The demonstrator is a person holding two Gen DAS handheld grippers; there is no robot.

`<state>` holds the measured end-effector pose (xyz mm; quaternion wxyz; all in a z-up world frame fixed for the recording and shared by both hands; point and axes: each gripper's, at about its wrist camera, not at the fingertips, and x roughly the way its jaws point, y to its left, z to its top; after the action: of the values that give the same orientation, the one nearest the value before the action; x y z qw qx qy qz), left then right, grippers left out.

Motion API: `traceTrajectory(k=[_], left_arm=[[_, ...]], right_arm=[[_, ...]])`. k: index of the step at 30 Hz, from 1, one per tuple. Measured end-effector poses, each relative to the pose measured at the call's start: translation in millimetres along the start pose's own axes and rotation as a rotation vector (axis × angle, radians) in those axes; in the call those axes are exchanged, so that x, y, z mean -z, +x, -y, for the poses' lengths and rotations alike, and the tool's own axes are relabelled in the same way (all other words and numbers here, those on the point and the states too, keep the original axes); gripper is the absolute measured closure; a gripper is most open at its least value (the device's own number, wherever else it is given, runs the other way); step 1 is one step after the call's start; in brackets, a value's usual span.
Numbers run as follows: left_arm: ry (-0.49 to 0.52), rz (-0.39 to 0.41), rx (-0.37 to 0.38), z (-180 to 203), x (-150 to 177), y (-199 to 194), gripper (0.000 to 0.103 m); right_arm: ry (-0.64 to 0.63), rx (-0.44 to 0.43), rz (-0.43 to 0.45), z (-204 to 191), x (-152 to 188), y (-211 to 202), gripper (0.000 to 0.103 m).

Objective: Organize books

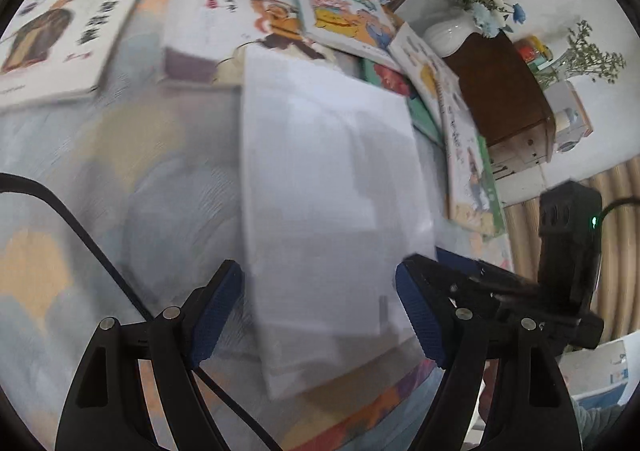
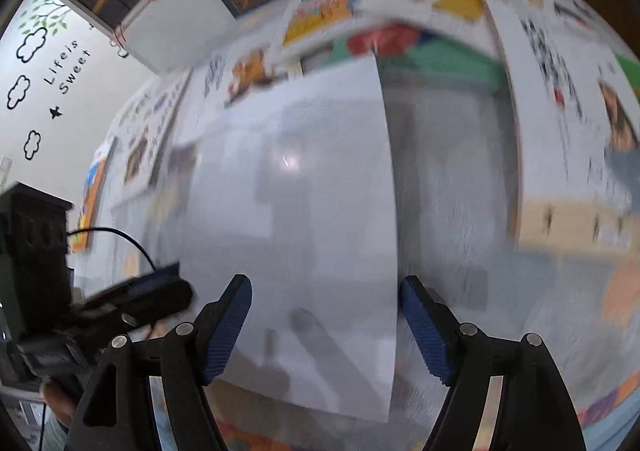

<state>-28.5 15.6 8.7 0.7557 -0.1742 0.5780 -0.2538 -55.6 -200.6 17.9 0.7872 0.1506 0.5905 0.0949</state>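
Books lie scattered over a pale cloth (image 1: 100,171); both grippers (image 1: 320,307) (image 2: 326,323) hover open-jawed above a white book (image 1: 332,187). Only the right view shows wall lettering (image 2: 68,67); only the left, a vase (image 1: 448,31).

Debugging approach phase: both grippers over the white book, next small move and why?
Probably lower both onto the white book. The left gripper and right gripper are open above it, pads clear, nothing held. The frames are blurred, so slow down before closing.
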Motion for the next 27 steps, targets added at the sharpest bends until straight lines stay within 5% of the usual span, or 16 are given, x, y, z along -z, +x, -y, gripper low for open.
traceTrajectory(k=[10,13,14,22,25,27], left_arm=[[0.115,0.018,-0.155,18,20,7,0.023],[0.159,0.018,-0.205,24,22,8,0.034],[0.159,0.009,-0.165,24,22,6,0.041],[-0.073,0.103,0.283,-8,9,-38,0.041],[-0.067,0.095,0.238,-9,10,-32,0.044],[-0.043,0.077,0.121,-11,13,-21,0.062]], right_arm=[[0.003,0.115,0.067,-5,40,-15,0.039],[-0.008,0.112,0.073,-9,42,-15,0.046],[-0.012,0.115,0.077,-10,43,-14,0.046],[0.057,0.053,0.090,2,44,-17,0.046],[0.071,0.041,0.089,4,44,-18,0.045],[0.061,0.051,0.089,2,45,-18,0.044]])
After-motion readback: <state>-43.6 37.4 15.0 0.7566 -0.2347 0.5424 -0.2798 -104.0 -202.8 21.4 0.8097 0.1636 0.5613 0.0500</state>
